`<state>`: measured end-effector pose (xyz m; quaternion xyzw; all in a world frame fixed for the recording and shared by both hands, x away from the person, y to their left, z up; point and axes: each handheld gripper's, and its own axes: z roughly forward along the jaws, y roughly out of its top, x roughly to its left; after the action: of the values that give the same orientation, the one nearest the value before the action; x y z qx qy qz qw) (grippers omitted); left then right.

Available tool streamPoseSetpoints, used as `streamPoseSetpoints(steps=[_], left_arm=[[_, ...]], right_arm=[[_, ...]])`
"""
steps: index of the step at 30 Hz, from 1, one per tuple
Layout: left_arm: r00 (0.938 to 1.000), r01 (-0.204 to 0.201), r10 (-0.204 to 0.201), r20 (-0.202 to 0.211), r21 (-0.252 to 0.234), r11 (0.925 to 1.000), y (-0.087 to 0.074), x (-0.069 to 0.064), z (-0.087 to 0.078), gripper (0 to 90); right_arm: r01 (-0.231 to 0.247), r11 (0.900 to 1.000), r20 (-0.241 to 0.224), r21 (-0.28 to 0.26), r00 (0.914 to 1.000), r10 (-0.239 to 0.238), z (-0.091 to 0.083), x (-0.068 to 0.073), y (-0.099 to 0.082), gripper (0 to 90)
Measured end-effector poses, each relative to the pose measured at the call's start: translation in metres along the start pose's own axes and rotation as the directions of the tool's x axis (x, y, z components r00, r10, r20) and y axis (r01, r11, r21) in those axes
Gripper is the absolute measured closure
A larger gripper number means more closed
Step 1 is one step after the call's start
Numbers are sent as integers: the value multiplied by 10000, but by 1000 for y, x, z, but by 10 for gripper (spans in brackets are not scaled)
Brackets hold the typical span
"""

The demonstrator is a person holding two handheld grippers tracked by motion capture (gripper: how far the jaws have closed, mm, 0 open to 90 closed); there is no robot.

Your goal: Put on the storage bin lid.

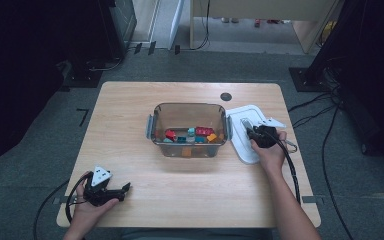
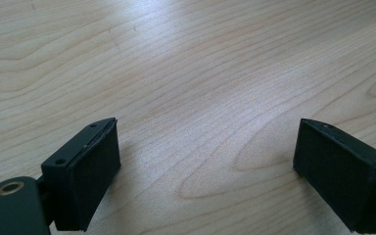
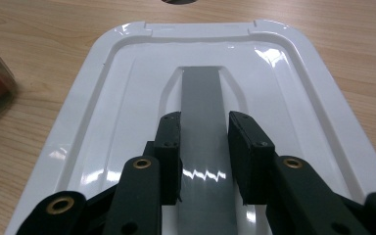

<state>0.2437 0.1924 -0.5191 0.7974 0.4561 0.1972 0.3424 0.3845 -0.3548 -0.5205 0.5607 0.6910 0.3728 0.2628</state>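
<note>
Item: white lid [image 3: 127,98] with grey handle strip [image 3: 200,112], lying flat on the wooden table [image 1: 130,115], right of centre in the high view, just beside the clear bin [image 1: 189,129]. No readable writing or brand on it.

Right gripper [image 3: 204,147]: jaws astride the grey handle, one on each side, narrow; whether the pads press on it cannot be told.

Left gripper [image 2: 205,166]: lower left in the high view, jaws wide apart over bare wood, holding nothing.

Bin contents: small red, teal and orange blocks [image 1: 192,135].

White lid [image 3: 103,98] (grey handle [image 3: 203,127]), black jaws.
</note>
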Motion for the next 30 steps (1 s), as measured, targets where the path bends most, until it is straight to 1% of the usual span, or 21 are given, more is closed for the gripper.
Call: streamPoseSetpoints(steps=[2,6,9,11,15,20,21,23,26,30], left_arm=[[10000,3,-3,1,-1,10000,0,0,0,101],[10000,3,-3,3,-1,10000,0,0,0,101],[10000,-3,3,1,3,10000,0,0,0,100],[10000,19,-19,2,-12,10000,0,0,0,101],[10000,46,-46,-29,-4,10000,0,0,0,100],[10000,-23,23,-70,43,10000,1,-1,0,101],[9997,-141,141,-184,48,9999,2,-2,0,102],[9993,-266,266,-252,38,9996,3,-3,-1,102],[9993,-263,263,-281,22,9997,5,-3,-1,102],[9990,-296,297,-338,11,9996,7,-3,0,102]], right_arm=[[-35,10000,-6,-3,10000,35,-1,0,0,683],[-194,9998,-206,29,9996,195,-3,-4,-1,684],[-140,9999,-307,23,9994,140,-6,-6,-1,684],[-181,9998,-425,-80,9989,178,-11,-7,1,684],[-65,9997,-493,-236,9988,53,-20,-9,7,684],[-190,9994,-579,-288,9982,173,-30,-19,10,684],[-115,9995,-581,-308,9983,97,-32,-20,11,684],[26,9992,-666,-402,9978,-53,-38,-23,16,684],[168,9982,-712,-578,9972,-209,-46,-24,23,684],[210,9973,-620,-705,9978,-254,-56,-27,34,684]])
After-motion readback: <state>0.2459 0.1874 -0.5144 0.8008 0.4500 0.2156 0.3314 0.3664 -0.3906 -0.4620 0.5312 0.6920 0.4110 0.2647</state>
